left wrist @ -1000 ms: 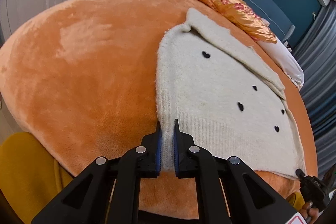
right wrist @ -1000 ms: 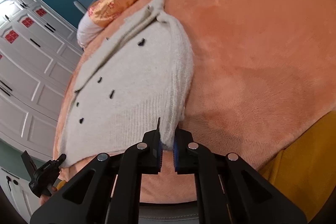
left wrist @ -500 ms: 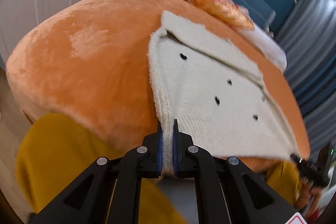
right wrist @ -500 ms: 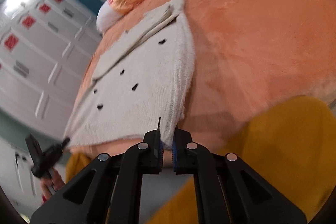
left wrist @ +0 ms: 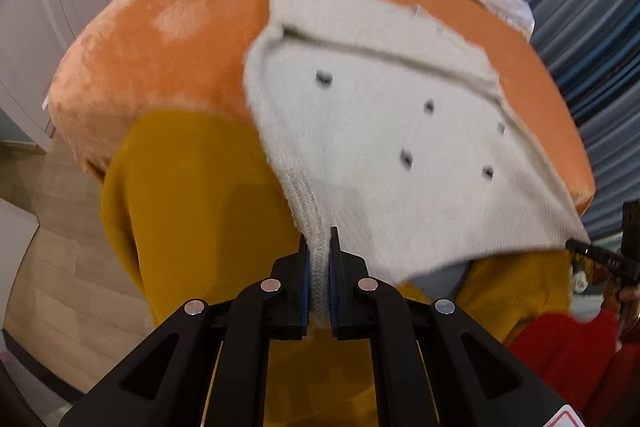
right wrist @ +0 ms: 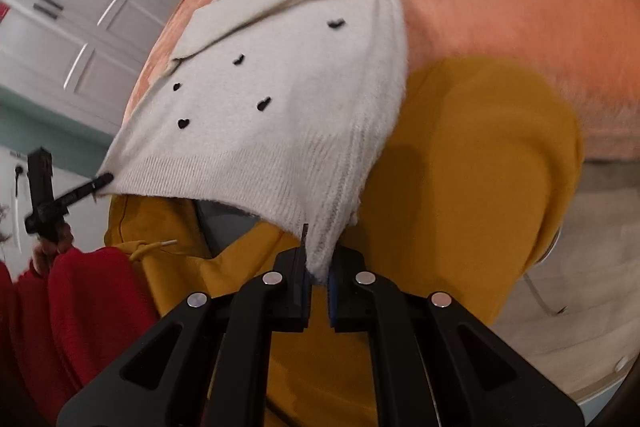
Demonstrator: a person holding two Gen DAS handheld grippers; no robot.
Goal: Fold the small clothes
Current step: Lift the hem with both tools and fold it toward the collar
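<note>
Cream knit sweater (left wrist: 384,147) with small black hearts: upper part on orange plush bed cover (left wrist: 168,39) at frame top, ribbed hem lifted off toward frame bottom. My left gripper (left wrist: 319,259) clamped tight on one hem corner. My right gripper (right wrist: 318,263) pinched on other corner (right wrist: 320,251). Mustard-yellow fabric (right wrist: 460,167) below bed edge, red sleeve (right wrist: 68,307) lower left in right view

Sweaters I hold: one cream sweater (left wrist: 384,155)
Black hearts I count on it: five
Grippers I run: two
Beds: one orange bed (left wrist: 168,39)
</note>
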